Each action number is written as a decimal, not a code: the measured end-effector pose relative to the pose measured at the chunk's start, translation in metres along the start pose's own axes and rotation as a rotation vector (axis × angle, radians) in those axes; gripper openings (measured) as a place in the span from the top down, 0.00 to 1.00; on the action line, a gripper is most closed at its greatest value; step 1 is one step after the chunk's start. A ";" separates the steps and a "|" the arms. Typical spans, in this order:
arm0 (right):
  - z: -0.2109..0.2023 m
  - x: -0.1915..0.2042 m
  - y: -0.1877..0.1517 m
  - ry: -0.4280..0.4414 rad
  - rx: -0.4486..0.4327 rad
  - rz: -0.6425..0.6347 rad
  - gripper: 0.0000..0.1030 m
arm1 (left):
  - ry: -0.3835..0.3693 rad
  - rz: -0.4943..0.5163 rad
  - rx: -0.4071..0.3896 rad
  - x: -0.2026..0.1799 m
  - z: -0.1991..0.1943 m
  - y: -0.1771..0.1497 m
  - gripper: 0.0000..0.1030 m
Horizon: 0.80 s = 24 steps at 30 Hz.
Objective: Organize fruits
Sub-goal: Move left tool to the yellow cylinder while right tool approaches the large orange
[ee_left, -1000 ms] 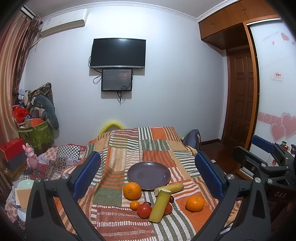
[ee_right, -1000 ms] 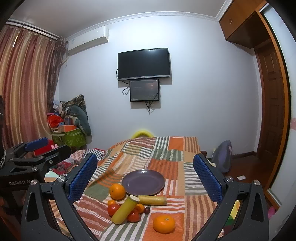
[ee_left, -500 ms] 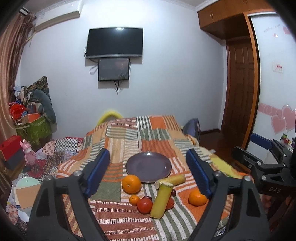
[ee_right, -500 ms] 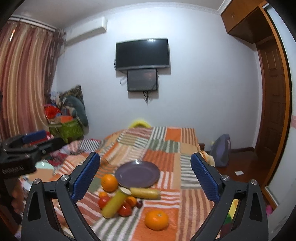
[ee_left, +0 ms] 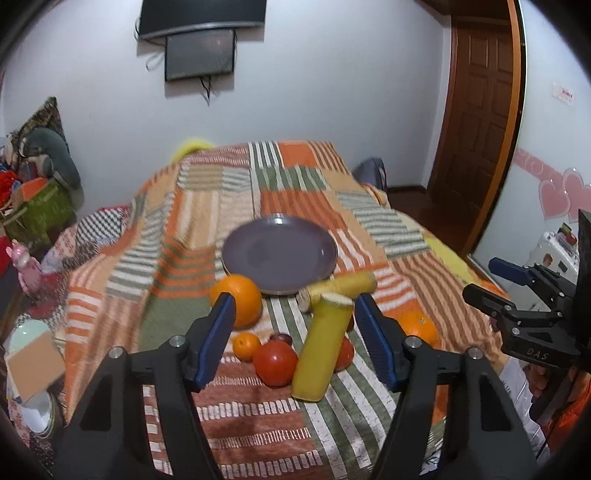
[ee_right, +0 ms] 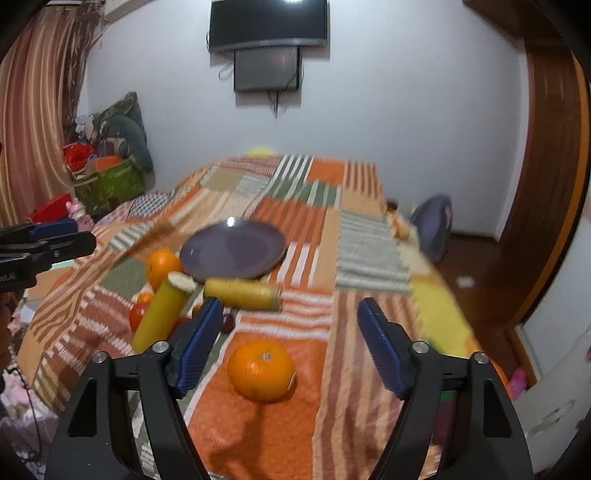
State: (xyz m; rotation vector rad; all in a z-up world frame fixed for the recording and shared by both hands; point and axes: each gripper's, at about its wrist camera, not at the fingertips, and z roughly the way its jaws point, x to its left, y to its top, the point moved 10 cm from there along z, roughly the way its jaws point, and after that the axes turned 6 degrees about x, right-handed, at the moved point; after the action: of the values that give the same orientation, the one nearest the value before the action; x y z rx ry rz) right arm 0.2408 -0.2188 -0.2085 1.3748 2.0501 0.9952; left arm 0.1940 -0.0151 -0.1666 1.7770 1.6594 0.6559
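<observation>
A purple plate [ee_left: 279, 254] [ee_right: 233, 254] lies on a striped patchwork cloth. In front of it are a large orange [ee_left: 237, 299] [ee_right: 161, 266], two yellow cut stalks [ee_left: 320, 349] [ee_right: 242, 294], a red tomato [ee_left: 275, 362], a small orange [ee_left: 245, 345] and a second large orange [ee_left: 418, 328] [ee_right: 261, 370]. My left gripper [ee_left: 295, 338] is open, its jaws framing the upright stalk and tomato. My right gripper [ee_right: 290, 341] is open just above the second large orange. Both are empty.
The cloth [ee_left: 207, 221] covers a bed-like surface. Clutter, bags and a green box [ee_right: 110, 181] sit at the left. A wooden door [ee_left: 476, 122] is on the right. A TV [ee_right: 267, 22] hangs on the far wall. The right gripper shows at the right of the left view [ee_left: 532, 321].
Both grippers have moved forward and down toward the fruit, which now looks much larger. Both jaws have narrowed but stay open. No fruit has moved.
</observation>
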 end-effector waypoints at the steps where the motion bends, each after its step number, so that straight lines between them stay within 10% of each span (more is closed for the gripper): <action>1: 0.005 0.000 -0.004 0.016 0.020 0.009 0.32 | -0.009 0.003 0.021 -0.002 0.008 -0.004 0.39; 24: 0.074 0.018 -0.057 0.170 0.234 0.046 0.35 | -0.102 0.023 0.253 -0.025 0.108 -0.049 0.49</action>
State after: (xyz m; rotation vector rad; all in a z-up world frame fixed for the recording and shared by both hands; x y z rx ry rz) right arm 0.2545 -0.1928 -0.2986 1.5042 2.3326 0.9430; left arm 0.2350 -0.0498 -0.2751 1.9725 1.7157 0.3700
